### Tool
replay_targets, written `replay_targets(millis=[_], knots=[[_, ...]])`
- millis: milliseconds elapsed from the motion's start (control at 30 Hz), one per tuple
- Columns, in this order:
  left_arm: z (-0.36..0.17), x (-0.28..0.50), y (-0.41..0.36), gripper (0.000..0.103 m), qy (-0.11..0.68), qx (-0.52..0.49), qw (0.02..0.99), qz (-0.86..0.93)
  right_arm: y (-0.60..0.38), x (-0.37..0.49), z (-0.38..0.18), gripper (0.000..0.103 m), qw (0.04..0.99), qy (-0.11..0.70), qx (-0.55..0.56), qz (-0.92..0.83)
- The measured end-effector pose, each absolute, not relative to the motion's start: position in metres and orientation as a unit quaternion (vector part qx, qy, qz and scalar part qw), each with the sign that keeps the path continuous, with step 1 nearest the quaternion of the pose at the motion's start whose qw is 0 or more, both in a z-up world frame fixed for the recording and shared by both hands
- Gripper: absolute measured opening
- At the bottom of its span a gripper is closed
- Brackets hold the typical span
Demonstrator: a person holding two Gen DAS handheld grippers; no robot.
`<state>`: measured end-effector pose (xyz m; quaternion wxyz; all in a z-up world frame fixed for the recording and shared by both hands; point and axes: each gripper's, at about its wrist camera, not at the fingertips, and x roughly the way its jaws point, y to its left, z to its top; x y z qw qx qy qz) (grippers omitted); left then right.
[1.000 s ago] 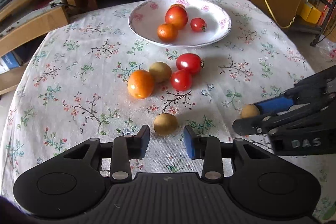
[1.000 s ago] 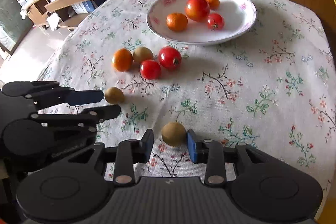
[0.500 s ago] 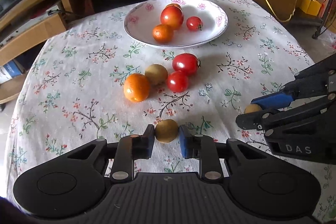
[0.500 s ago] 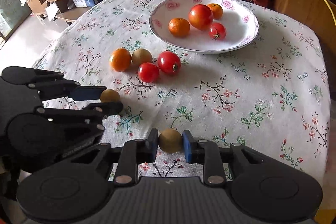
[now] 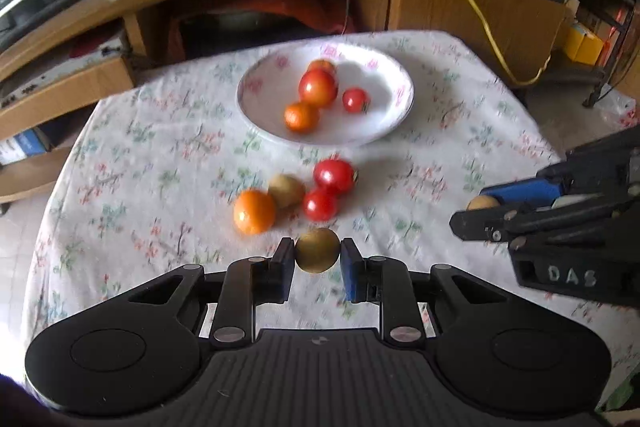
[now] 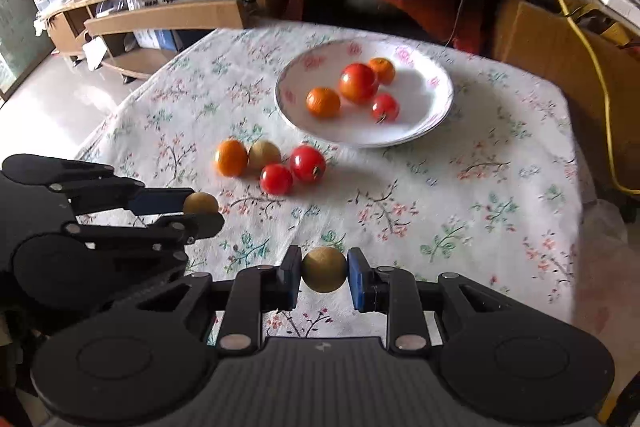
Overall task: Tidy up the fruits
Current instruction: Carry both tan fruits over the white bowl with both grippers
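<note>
Over the floral tablecloth, left gripper and right gripper each clamped a round brown fruit, another.

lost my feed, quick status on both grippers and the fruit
Left gripper shut on a brown fruit. Right gripper shut on another brown fruit. Four fruits loose before the plate. Path clear.
</note>
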<state>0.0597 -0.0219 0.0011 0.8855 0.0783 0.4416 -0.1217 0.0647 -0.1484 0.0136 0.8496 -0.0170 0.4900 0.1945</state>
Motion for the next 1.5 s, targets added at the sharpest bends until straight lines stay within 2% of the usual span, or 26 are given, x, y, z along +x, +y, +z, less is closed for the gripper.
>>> replay_targets(millis=[667, 1500], knots=[[0.002, 0.149, -0.029, 0.032, 0.431, 0.037, 0.892, -0.130, -0.167, 0.149, 0.014, 0.025, 0.867, 0.471, 0.032, 0.161], [-0.018, 0.188, -0.030, 0.031, 0.463, 0.021, 0.878, -0.119, -0.159, 0.200, -0.018, 0.025, 0.859, 0.485, 0.032, 0.158]])
